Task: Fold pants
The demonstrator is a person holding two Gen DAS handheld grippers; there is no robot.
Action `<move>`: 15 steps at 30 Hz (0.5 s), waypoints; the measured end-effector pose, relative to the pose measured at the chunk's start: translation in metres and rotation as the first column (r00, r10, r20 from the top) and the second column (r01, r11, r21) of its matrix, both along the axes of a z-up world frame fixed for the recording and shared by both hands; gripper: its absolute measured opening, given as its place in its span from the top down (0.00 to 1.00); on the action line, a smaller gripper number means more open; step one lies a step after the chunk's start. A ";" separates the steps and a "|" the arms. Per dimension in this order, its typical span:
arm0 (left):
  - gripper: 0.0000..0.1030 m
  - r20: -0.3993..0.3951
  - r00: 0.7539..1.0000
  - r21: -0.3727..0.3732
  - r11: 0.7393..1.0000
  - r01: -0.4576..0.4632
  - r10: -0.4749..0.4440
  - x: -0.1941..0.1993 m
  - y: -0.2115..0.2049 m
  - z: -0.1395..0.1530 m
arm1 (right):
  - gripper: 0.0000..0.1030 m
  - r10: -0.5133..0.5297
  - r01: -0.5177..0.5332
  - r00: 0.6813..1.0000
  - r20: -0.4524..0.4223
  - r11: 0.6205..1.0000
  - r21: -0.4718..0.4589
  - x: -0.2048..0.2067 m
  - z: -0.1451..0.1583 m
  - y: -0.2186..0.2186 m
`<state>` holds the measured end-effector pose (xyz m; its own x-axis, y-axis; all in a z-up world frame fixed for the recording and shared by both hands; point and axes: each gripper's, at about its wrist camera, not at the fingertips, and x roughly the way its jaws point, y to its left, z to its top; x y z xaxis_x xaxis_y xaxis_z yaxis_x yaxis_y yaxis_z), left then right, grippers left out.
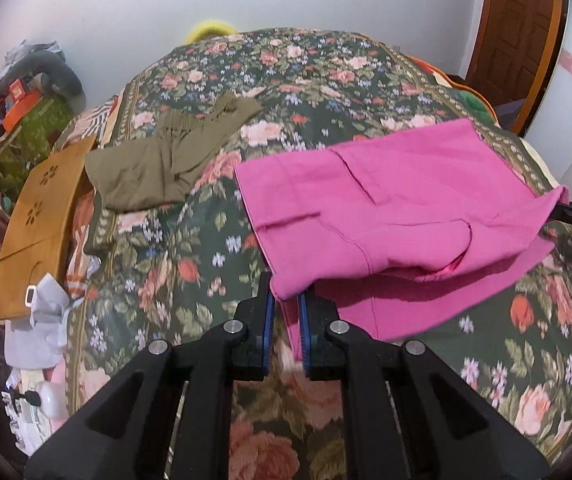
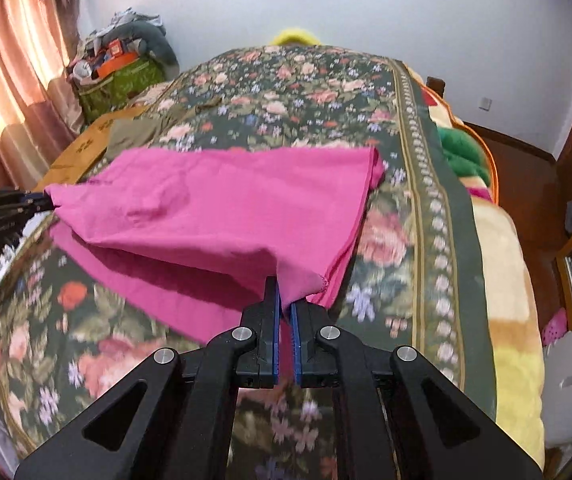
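My left gripper [image 1: 286,300] is clamped on 1 near corner of the pink pants [image 1: 398,208], cloth pinched between its blue pads [image 1: 269,320]. My right gripper [image 2: 285,304] is closed the same way on the other near corner of the pants [image 2: 222,208]. Between my 2 grips the near edge is lifted off the bed [image 1: 190,264], and a lower layer of the pink cloth lies flat on the floral cover beneath it. The far part of the pants rests on the cover. Well apart to the left lie olive pants [image 1: 158,160], crumpled, and just beside them a tan garment [image 1: 34,224] at the bed's edge. A green box [image 2: 120,84] piled with clutter stands by the curtain [image 2: 18,72].
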<state>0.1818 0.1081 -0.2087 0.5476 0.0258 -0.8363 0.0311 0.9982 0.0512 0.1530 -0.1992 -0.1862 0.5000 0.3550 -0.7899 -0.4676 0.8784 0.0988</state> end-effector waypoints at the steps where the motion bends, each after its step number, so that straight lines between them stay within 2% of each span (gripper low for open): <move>1: 0.89 -0.004 1.000 0.001 1.000 0.003 -0.003 -0.002 0.000 -0.001 | 0.93 0.003 -0.003 1.000 -0.004 1.000 -0.007 -0.003 -0.002 0.000; 6: 0.87 -0.012 1.000 0.014 1.000 0.009 -0.009 -0.017 -0.003 -0.002 | 0.93 -0.005 0.004 1.000 -0.022 1.000 -0.027 -0.015 -0.003 -0.006; 7: 0.86 -0.012 1.000 0.009 1.000 0.009 -0.009 -0.021 -0.003 -0.001 | 0.91 -0.007 0.006 1.000 -0.023 1.000 -0.026 -0.016 -0.002 -0.008; 10: 0.82 -0.011 1.000 0.001 1.000 0.010 -0.010 -0.029 -0.003 0.004 | 0.77 -0.016 0.016 1.000 -0.023 1.000 -0.010 -0.025 0.004 -0.013; 12: 0.70 0.001 1.000 0.008 1.000 0.006 -0.006 -0.035 -0.004 0.010 | 0.63 -0.022 0.022 1.000 -0.009 1.000 -0.002 -0.030 0.009 -0.015; 13: 0.65 0.006 1.000 0.010 1.000 0.004 -0.004 -0.036 -0.005 0.013 | 0.60 -0.019 0.019 1.000 -0.001 1.000 0.002 -0.033 0.012 -0.015; 15: 0.44 0.032 0.999 0.009 1.000 -0.003 0.003 -0.040 -0.006 0.022 | 0.49 -0.013 0.013 1.000 0.021 1.000 0.009 -0.039 0.020 -0.013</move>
<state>0.1420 0.1024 -0.1866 0.5738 0.0352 -0.8182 0.0263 0.9978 0.0614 0.1141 -0.2125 -0.1666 0.5213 0.3556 -0.7757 -0.4584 0.8835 0.0969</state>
